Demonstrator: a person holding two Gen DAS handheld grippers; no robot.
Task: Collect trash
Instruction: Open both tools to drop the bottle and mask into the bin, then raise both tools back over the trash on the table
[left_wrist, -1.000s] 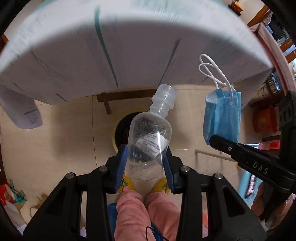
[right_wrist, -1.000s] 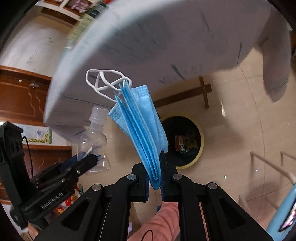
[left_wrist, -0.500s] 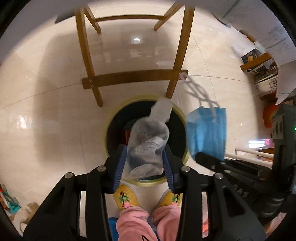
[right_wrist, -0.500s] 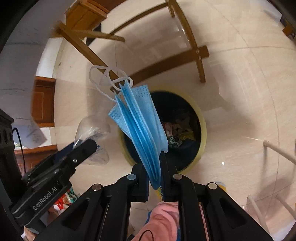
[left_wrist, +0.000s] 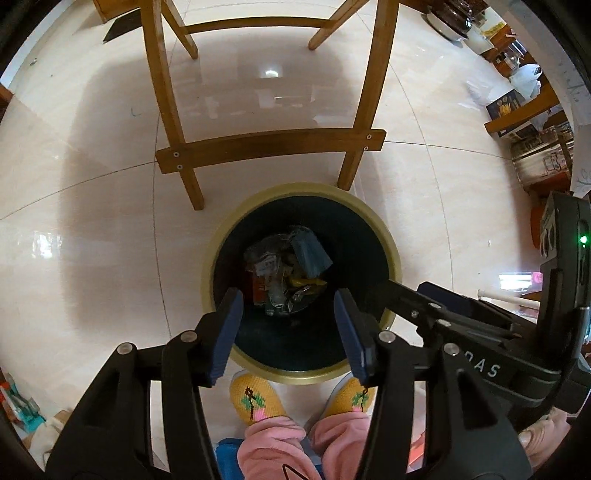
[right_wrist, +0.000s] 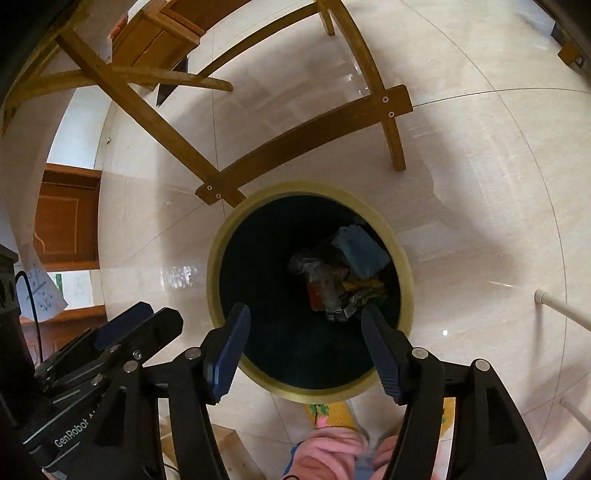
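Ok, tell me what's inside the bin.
The bin holds a blue mask and a clear bottle on crumpled wrappers. What lies beneath that pile is covered, and the dark walls hide the rest.

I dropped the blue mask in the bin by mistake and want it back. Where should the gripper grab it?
Come straight down from above through the bin's open top; its tall walls block any side approach. Pinch the blue mask's upper folded edge, which lies on top of the other trash, with the two fingers across the thin folds. I'd guess its ear loops are harder: they cannot be made out.
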